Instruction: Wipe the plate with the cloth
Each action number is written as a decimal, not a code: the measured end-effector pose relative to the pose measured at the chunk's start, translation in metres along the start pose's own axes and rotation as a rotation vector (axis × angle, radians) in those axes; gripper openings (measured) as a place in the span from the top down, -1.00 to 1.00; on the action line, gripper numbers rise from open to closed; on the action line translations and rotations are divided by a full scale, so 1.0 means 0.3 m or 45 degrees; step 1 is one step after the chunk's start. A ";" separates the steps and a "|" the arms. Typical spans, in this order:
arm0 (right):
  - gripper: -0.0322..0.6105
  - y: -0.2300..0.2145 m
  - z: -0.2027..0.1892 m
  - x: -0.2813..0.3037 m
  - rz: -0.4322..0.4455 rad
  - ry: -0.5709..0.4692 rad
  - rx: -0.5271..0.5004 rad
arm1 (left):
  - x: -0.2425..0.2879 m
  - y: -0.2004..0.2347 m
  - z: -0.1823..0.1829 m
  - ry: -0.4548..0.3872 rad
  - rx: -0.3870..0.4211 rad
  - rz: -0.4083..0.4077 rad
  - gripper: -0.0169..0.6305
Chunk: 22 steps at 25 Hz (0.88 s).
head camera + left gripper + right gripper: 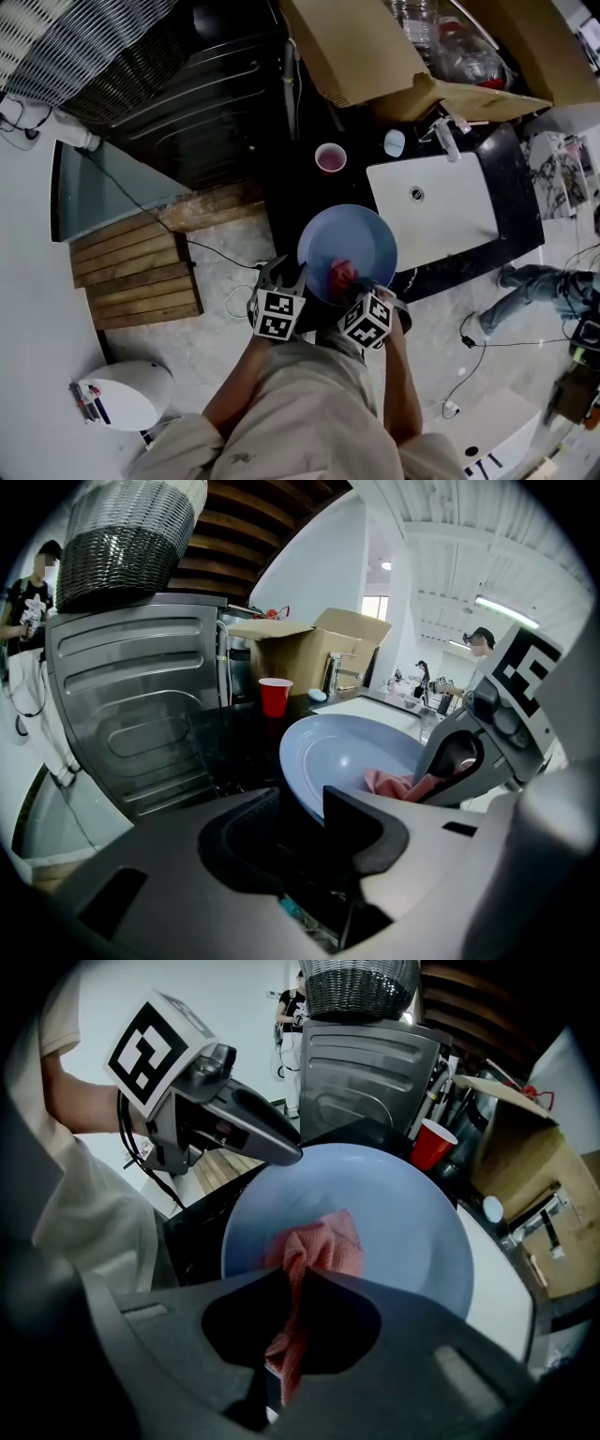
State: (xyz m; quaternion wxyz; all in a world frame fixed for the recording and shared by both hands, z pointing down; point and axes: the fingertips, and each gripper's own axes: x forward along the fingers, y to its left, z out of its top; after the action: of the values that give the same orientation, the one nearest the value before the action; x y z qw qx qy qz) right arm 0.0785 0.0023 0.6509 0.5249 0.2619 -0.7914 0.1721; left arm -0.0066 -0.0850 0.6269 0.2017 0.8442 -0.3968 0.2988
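The head view takes in the black counter (pixel 514 164) with its white sink (pixel 441 220). In front of them the pale blue plate (pixel 361 239) is held tilted in the air, and the left gripper view shows the left tool (pixel 305 808) clamped on its near rim. The right gripper view shows what the head view hides: the right tool (pixel 295 1283) is pinched together on the pink cloth (pixel 323 1246), whose free end lies against the plate's face, with a red cup (pixel 433 1144) on the counter beyond.

glossy smooth plate (pixel 394 1213), soft woven cloth (pixel 323 1251)
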 end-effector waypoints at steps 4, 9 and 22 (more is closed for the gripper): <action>0.82 -0.013 -0.020 -0.004 -0.013 0.034 -0.007 | -0.002 0.001 0.004 0.001 -0.001 0.001 0.50; 0.82 -0.037 -0.047 -0.010 -0.041 0.072 -0.003 | 0.000 0.002 0.001 0.007 -0.001 0.002 0.50; 0.82 -0.110 -0.113 -0.020 -0.128 0.170 0.018 | 0.002 0.003 0.002 0.002 0.003 0.013 0.50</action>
State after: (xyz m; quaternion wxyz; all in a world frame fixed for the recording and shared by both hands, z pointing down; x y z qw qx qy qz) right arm 0.1251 -0.0042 0.6584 0.5824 0.2929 -0.7394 0.1683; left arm -0.0070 -0.0862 0.6269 0.1994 0.8422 -0.4004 0.3009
